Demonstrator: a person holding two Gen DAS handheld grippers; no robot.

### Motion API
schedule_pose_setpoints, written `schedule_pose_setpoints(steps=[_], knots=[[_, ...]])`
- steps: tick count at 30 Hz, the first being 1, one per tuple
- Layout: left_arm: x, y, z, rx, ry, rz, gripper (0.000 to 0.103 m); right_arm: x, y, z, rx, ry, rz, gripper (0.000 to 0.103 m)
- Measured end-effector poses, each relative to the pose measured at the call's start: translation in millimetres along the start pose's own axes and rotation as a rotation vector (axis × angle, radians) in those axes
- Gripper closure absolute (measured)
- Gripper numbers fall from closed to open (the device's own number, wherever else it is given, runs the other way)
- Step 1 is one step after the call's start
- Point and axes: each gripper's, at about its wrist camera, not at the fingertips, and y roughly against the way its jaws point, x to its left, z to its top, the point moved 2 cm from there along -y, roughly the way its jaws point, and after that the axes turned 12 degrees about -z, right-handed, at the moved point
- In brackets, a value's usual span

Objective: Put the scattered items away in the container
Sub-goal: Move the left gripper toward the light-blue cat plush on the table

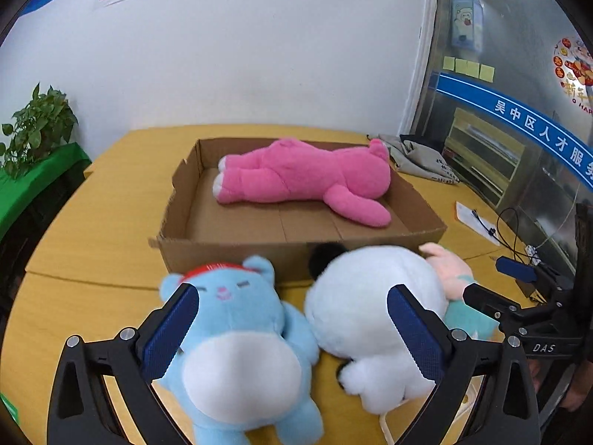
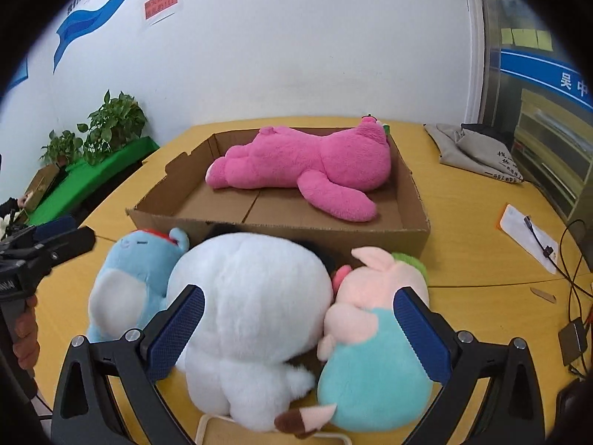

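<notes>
I can read "DAS" on the right gripper (image 1: 519, 289). Both grippers are wide open, holding nothing. The cardboard box (image 1: 237, 250) sits on the yellow table (image 1: 92, 230), and I use it as my landmark. The pink bear (image 1: 304, 176) lies inside it. Just in front of it lie the blue bear (image 1: 237, 333), the white plush (image 1: 352, 315) and the pink pig (image 2: 367, 352). My left gripper (image 1: 292, 319) hangs above the blue bear and white plush. Behind the box is a white wall (image 1: 259, 55).
</notes>
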Motion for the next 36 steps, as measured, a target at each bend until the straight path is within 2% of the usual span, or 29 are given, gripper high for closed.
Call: schedule_pose_setpoints(steps=[4,13,36], knots=[[-6.8,-2.3,-11.0,-0.002,0.027,-0.026,0.0,0.3,7.5,-10.6,-0.011,0.005,-0.008,0.001],[-8.6,3.2,-18.4,-0.034,0.049,-0.026,0.0,-1.1,12.5,-23.3,0.0,0.0,-0.008,0.001],[4.6,-7.4,-34.1,0.01,0.088,-0.061,0.0,11.9,3.0,-34.5,0.026,0.01,0.011,0.001]])
